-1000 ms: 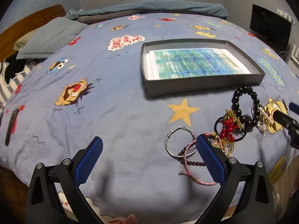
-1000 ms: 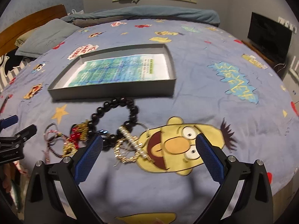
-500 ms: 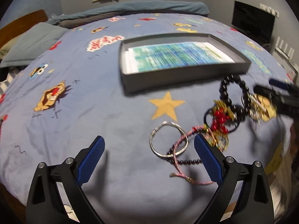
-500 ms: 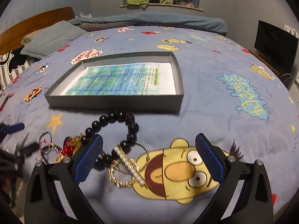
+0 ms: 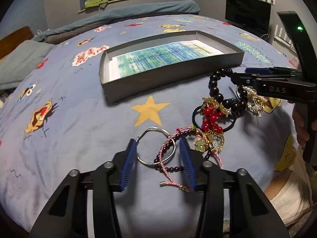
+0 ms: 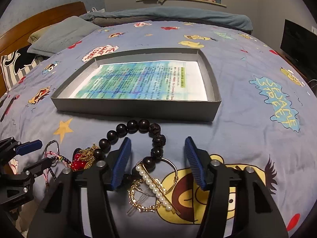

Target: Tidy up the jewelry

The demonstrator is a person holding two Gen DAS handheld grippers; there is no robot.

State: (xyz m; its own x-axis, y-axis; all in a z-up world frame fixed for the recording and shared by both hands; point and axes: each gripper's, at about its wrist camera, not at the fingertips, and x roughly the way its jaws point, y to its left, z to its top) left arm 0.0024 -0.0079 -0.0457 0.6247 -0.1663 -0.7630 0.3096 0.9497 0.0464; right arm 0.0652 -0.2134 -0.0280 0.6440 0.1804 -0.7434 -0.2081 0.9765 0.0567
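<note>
We have both claws closing over a tangled heap of jewelry on the bed, with the grey tray [image 6: 136, 110] lying beyond it at twelve o'clock, nothing yet in it.

Our left claw [image 5: 158, 158] is narrowing around the silver bangle [image 5: 156, 148], its pads not yet pressing. The risk here is the pink cord bracelet [image 5: 170, 170] and a string of dark small beads, which lie across the bangle inside the same gap: a pinch may catch all three, or the smooth ring may squirt out sideways.

Our right claw [image 6: 157, 162] is also part-closed and narrowing, straddling the lower end of the black bead bracelet [image 6: 138, 127], the pearl hair clip [image 6: 156, 188] and a thin gold hoop. We judge that lifting any one could drag the others, since they overlap.

At nine o'clock of that view sits the red and gold cluster [image 6: 81, 158], touching the black beads, so it may be pulled along too.
</note>
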